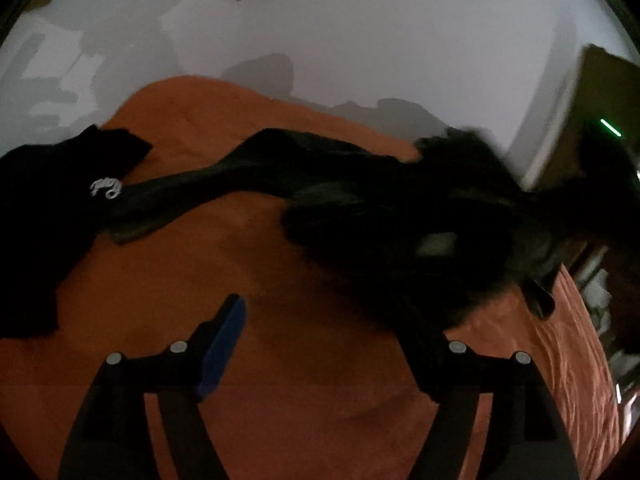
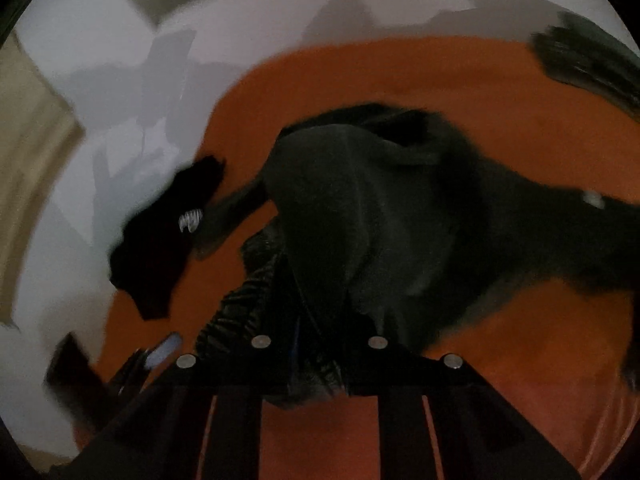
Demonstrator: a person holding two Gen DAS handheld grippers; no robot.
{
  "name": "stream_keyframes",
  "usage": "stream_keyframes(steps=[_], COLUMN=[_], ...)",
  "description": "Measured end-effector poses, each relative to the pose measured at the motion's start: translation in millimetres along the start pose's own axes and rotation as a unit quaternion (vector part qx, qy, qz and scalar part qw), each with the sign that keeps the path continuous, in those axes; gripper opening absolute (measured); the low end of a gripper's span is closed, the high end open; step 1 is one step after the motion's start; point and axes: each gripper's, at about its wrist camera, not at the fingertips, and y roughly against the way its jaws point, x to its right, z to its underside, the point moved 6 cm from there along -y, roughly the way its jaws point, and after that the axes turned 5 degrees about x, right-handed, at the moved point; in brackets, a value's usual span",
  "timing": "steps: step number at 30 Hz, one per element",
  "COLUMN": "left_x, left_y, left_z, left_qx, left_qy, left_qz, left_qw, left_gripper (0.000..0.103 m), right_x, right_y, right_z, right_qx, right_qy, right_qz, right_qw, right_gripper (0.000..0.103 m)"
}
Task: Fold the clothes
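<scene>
A dark garment (image 2: 360,208) with a gathered elastic band (image 2: 248,300) is pulled up off the orange bedspread (image 2: 500,92). My right gripper (image 2: 318,344) is shut on it near the band, and the cloth hides the fingertips. In the left wrist view the same garment (image 1: 380,208) stretches across the bed and rises at the right. My left gripper (image 1: 320,316) is open low over the bedspread (image 1: 288,360). Its blue pad (image 1: 224,340) is bare, and its right finger reaches under the garment's hanging edge.
A black garment with a white logo (image 1: 48,208) lies at the bed's left edge, also in the right wrist view (image 2: 160,248). Another dark cloth (image 2: 588,64) lies at the far right. A pale wall (image 1: 360,32) stands behind the bed.
</scene>
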Motion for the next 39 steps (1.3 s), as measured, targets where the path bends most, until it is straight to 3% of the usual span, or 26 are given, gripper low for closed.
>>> stream_keyframes(steps=[3, 6, 9, 13, 15, 18, 19, 21, 25, 29, 35, 39], left_x=[-7.0, 3.1, 29.6, 63.4, 75.9, 90.8, 94.4, 100.9, 118.0, 130.2, 140.2, 135.8], left_y=[-12.8, -24.2, -37.1, -36.7, -32.6, -23.8, -20.8, -16.5, -12.7, -16.5, -18.7, -7.7], left_z=[-6.1, -13.4, -13.4, 6.4, 19.9, 37.2, 42.8, 52.9, 77.0, 90.5, 103.2, 110.5], left_qx=[-0.018, -0.038, -0.052, -0.079, -0.093, -0.113, -0.119, -0.132, -0.145, -0.159, -0.166, -0.168], left_qy=[0.013, 0.037, 0.031, -0.002, -0.028, -0.062, -0.069, -0.080, -0.150, -0.153, -0.146, -0.146], left_qz=[-0.009, 0.019, 0.050, 0.070, 0.072, 0.074, 0.077, 0.086, 0.073, 0.075, 0.078, 0.079], left_qw=[0.9997, 0.9984, 0.9969, 0.9944, 0.9927, 0.9889, 0.9875, 0.9843, 0.9753, 0.9724, 0.9722, 0.9717], left_gripper=[0.076, 0.076, 0.076, 0.076, 0.076, 0.076, 0.076, 0.076, 0.076, 0.076, 0.076, 0.076], right_x=[45.1, 85.9, 119.4, 149.6, 151.3, 147.1, 144.6, 144.7, 159.4, 161.9, 126.4, 116.6], right_y=[60.1, 99.5, 113.2, 93.1, 92.3, 101.9, 106.0, 110.9, 116.7, 119.6, 101.7, 50.6], right_z=[7.0, 39.5, 90.3, 138.6, 133.8, 114.3, 105.1, 94.3, 86.9, 81.8, 52.0, 54.0], right_qx=[0.046, 0.060, 0.032, -0.033, -0.035, -0.013, 0.001, 0.012, 0.012, 0.005, 0.002, -0.082], right_qy=[-0.052, -0.095, -0.109, -0.103, -0.074, -0.053, -0.044, -0.048, -0.108, -0.147, -0.104, -0.035], right_qz=[0.010, 0.023, 0.034, 0.060, 0.084, 0.084, 0.081, 0.080, 0.064, 0.051, 0.056, 0.130], right_qw=[0.998, 0.993, 0.993, 0.992, 0.993, 0.995, 0.996, 0.996, 0.992, 0.988, 0.993, 0.988], right_gripper=[0.013, 0.013, 0.015, 0.028, 0.030, 0.049, 0.062, 0.071, 0.071, 0.072, 0.077, 0.074])
